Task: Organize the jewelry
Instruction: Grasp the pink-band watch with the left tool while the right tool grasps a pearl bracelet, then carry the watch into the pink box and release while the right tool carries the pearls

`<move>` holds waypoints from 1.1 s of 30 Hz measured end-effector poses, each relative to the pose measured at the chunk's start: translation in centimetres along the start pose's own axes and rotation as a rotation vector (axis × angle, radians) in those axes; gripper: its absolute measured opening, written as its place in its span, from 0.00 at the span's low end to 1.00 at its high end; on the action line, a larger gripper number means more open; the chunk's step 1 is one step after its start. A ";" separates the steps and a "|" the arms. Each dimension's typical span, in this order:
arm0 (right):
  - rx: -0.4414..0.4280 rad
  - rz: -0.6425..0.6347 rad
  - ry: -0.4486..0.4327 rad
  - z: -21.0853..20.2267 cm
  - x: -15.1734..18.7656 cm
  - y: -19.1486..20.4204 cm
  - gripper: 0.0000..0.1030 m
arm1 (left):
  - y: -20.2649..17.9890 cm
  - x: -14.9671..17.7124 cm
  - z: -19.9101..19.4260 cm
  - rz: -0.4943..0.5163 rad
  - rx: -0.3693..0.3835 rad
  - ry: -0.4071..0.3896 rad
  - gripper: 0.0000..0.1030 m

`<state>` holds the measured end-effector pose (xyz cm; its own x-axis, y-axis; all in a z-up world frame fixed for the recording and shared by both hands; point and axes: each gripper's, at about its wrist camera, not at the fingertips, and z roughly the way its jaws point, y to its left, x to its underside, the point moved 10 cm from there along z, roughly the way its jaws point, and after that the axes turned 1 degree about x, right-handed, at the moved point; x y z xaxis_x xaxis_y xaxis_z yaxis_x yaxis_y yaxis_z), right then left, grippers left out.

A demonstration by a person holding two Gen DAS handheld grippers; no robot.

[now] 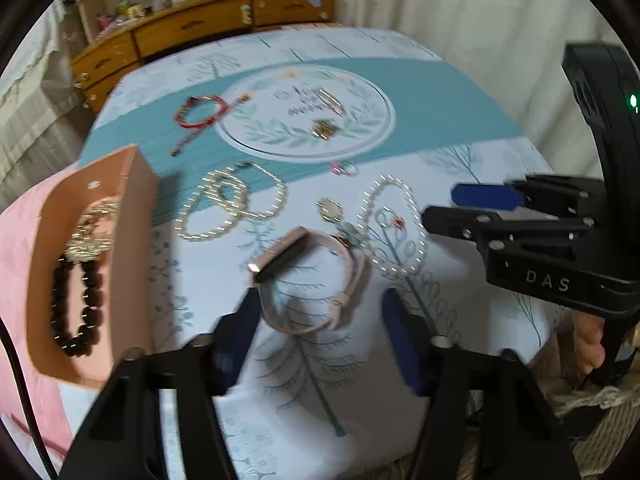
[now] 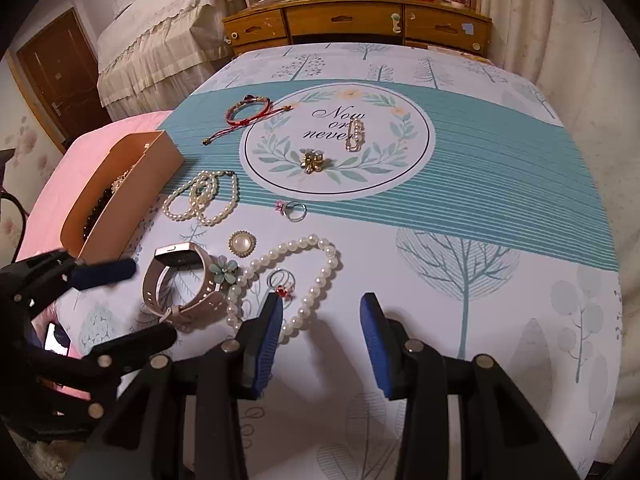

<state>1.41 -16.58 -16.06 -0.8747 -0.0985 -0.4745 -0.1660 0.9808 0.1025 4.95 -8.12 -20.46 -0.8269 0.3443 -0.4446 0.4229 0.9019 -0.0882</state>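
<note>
A pink-strapped smartwatch [image 1: 348, 280] lies on the tree-print tablecloth [image 2: 480, 300], and my left gripper [image 1: 320, 300] stands open over it, its blue pads on either side of the strap without touching. My right gripper [image 2: 322, 300] hangs open above the near end of a looped pearl necklace [image 2: 320, 276], with nothing between its fingers. A thin ring with a red stone [image 2: 282, 282] lies inside that loop. A pink open box [image 1: 132, 216] at the left holds a dark bead bracelet [image 1: 76, 304] and a gold chain [image 1: 90, 232].
Also on the cloth are a bunched pearl strand [image 2: 204, 200], a round pearl brooch [image 2: 242, 243], a pale flower brooch [image 2: 224, 270], a pink-stone ring [image 2: 294, 210], a red cord bracelet [image 2: 248, 114], gold ear clips [image 2: 312, 162] and a pearl clip [image 2: 355, 134]. A wooden dresser [image 2: 352, 20] stands behind.
</note>
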 end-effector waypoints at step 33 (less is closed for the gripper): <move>0.099 -0.043 0.025 1.7 -2.2 0.3 0.07 | 2.4 -1.7 -2.0 -0.107 0.066 -0.025 0.07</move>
<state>4.06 -15.84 -16.43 -0.8792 -0.1443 -0.4541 -0.1596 0.9872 -0.0048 6.63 -6.03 -18.15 -0.8594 0.2396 -0.4518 0.3569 0.9137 -0.1942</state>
